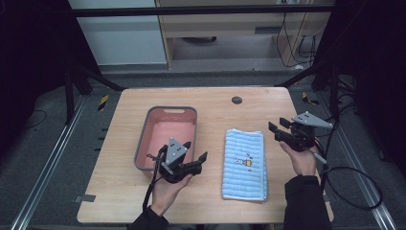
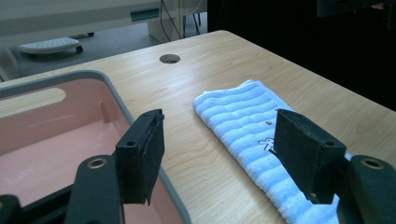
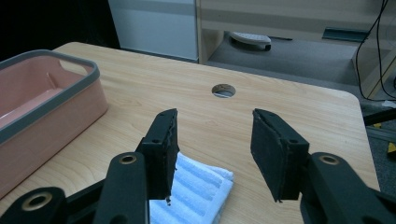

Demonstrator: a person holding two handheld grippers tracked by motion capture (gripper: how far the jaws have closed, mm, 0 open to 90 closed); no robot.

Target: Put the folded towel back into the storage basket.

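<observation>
A folded light-blue striped towel (image 1: 244,164) with a small printed figure lies on the wooden table (image 1: 215,103), right of centre. The pink basket (image 1: 167,135) with a grey rim stands empty to its left. My left gripper (image 1: 196,152) is open, held just above the basket's near right corner, with nothing between its jaws. My right gripper (image 1: 278,127) is open too, hovering beside the towel's far right corner. In the left gripper view the towel (image 2: 252,135) lies ahead on the right and the basket (image 2: 56,135) on the left. In the right gripper view the towel corner (image 3: 198,189) shows below the jaws.
A round cable hole (image 1: 236,100) sits near the table's far edge. Dark frame legs and cables stand at both sides of the table. Bare wood lies between the basket and the towel, and along the front edge.
</observation>
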